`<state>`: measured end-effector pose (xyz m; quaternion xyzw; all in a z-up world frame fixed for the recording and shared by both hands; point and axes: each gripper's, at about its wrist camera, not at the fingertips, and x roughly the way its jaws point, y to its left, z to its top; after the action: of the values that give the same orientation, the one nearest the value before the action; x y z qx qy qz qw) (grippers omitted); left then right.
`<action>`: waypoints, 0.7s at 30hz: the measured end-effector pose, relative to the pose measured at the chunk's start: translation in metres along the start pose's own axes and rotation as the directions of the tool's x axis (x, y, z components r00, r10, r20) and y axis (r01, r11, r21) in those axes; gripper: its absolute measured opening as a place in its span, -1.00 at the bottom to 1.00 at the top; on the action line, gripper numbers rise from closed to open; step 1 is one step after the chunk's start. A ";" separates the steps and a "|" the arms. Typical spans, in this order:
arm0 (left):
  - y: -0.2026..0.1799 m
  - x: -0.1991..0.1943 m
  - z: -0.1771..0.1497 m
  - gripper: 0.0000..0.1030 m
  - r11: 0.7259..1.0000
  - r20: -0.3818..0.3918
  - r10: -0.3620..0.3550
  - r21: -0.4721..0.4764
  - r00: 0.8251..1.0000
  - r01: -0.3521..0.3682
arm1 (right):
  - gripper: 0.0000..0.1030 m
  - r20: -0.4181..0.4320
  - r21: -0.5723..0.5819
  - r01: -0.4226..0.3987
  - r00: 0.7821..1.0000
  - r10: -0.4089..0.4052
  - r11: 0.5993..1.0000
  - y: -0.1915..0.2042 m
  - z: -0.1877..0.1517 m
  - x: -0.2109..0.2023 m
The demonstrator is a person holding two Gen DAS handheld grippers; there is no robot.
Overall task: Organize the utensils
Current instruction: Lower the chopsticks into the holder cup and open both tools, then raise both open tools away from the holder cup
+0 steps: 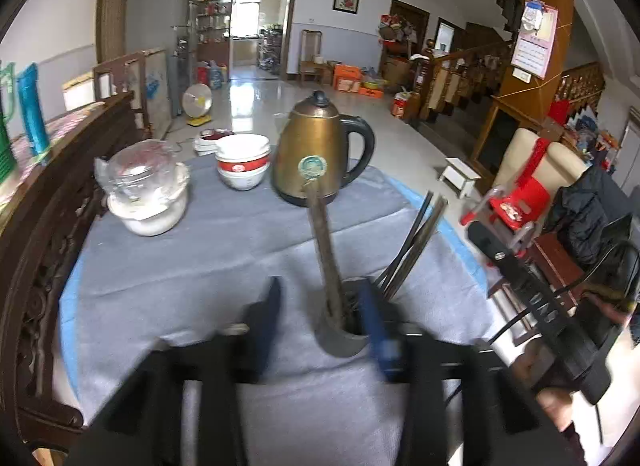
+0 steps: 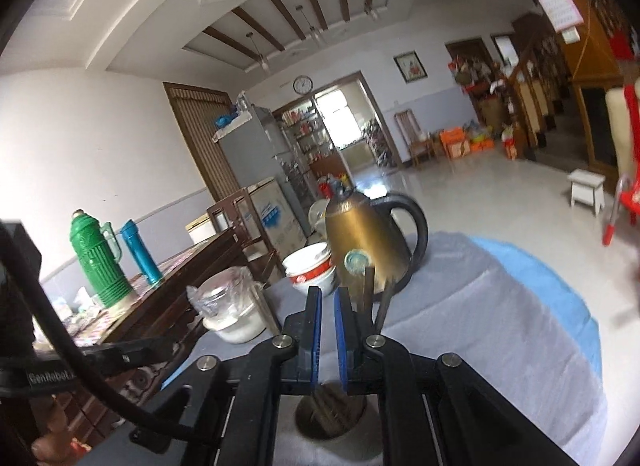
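A dark utensil holder (image 1: pixel 340 336) stands on the grey tablecloth (image 1: pixel 200 266). From it rise a long spoon (image 1: pixel 326 242) with a green round end and several dark chopsticks (image 1: pixel 416 242). My left gripper (image 1: pixel 320 286) is open. Its blue right finger (image 1: pixel 376 322) is next to the holder and its left finger (image 1: pixel 268 306) is over bare cloth. In the right wrist view the holder (image 2: pixel 332 410) sits just below my right gripper (image 2: pixel 327 292). Its blue pads (image 2: pixel 316 334) are nearly together with nothing between them. The spoon (image 2: pixel 357 260) and chopsticks (image 2: pixel 384 306) stand just right of it.
A brass kettle (image 1: pixel 316 149) stands behind the holder, with stacked red-and-white bowls (image 1: pixel 243 161) and a glass-lidded white pot (image 1: pixel 146 185) to its left. A carved wooden bench (image 1: pixel 40 225) lines the left edge. The other tool's black body (image 1: pixel 552 306) is at right.
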<state>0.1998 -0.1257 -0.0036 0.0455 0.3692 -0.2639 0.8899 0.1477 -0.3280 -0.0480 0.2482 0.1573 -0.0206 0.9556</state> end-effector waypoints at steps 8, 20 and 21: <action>0.003 -0.029 -0.036 0.54 0.977 0.059 0.204 0.051 0.977 -0.207 | -0.11 0.006 0.076 -0.018 1.000 0.017 0.997 -0.008 -0.018 -0.042; -0.011 -0.095 -0.062 0.86 0.870 0.254 0.443 0.108 0.860 -0.481 | 0.20 0.070 -0.026 -0.016 0.997 0.017 1.000 0.031 -0.033 -0.106; -0.012 -0.100 -0.063 0.88 0.865 0.265 0.451 0.105 0.852 -0.491 | 0.20 0.072 -0.037 -0.014 0.997 0.017 0.999 0.036 -0.034 -0.111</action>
<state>0.0952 -0.0750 0.0203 0.1790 0.2169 -0.0709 0.9570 0.0365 -0.2848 -0.0249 0.2309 0.1208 -0.0192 0.9653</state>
